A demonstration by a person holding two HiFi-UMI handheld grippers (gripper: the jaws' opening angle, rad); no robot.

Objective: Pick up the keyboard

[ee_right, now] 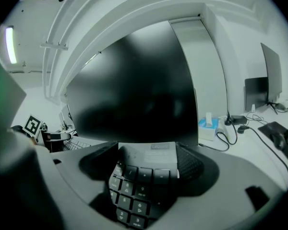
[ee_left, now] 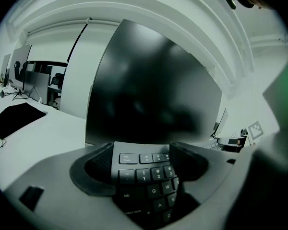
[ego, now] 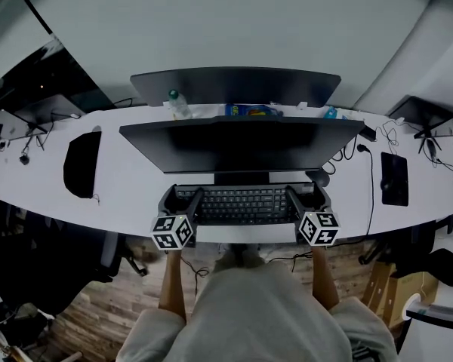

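White worktop (ego: 136, 179) is carrying the monitor (ego: 241, 145); just before it, left hand-held gripper (ee_left: 140, 162) and right hand-held gripper (ee_right: 146, 164) are clamping the keyboard (ego: 241, 204) by its ends, jaws wide, seemingly holding it aloft: pickup nearly done.

White desk (ego: 136, 191), monitor (ego: 241, 145), black cloth (ego: 81, 164), mouse pad (ego: 395, 178), bottle (ego: 178, 105)

**An open-plan office**

A long white desk (ego: 136, 191) carried a wide monitor (ego: 241, 145), a keyboard (ego: 241, 204), a mouse pad (ego: 395, 178) and trailing cables (ego: 371, 191). Further screens (ee_right: 271, 75) stood at neighbouring workstations.
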